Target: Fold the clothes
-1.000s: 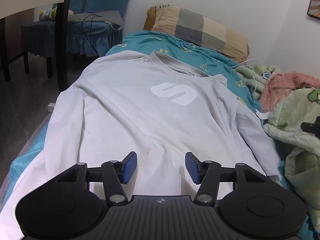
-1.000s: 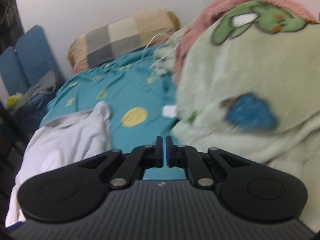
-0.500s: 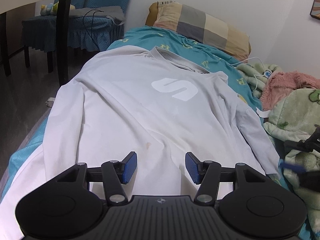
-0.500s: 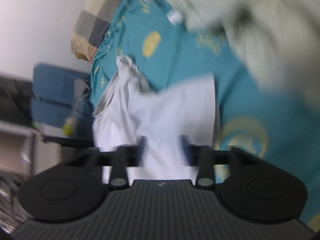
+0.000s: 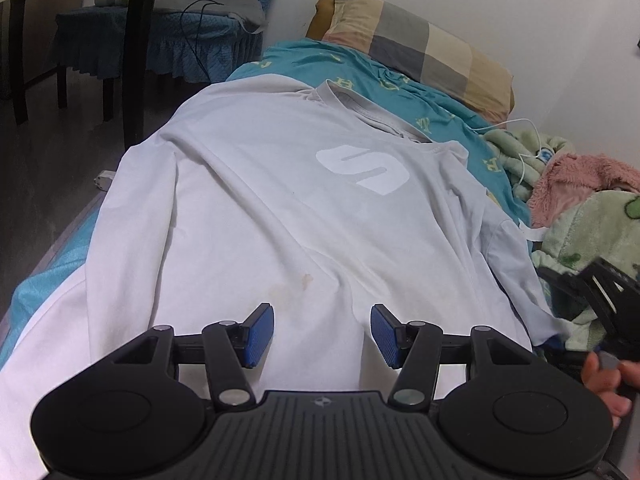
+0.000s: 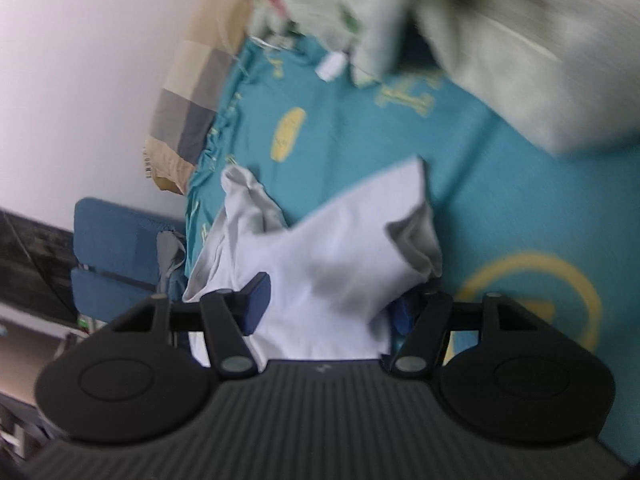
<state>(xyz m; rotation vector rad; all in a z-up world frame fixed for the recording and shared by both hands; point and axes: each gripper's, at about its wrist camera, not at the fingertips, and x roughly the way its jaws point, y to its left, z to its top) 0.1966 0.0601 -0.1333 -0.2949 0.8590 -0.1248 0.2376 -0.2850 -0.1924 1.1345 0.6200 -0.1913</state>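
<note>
— Since a second ago your right tool [image 6: 328,304] has swung off the green blanket [image 6: 520,40], opened, and now straddles the sleeve [image 6: 340,248] of the white sweatshirt [image 5: 280,200].

— And the left?

— Your left tool [image 5: 322,334] stays open, empty, above the hem. The sweatshirt lies spread flat, face up, on the bed [image 5: 360,76], so you look set to fold that sleeve inward.

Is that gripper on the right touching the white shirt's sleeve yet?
Cannot tell. In the blurred right wrist view the right gripper stands open around the sleeve, cloth draped over one finger, but no contact shows plainly.
</note>
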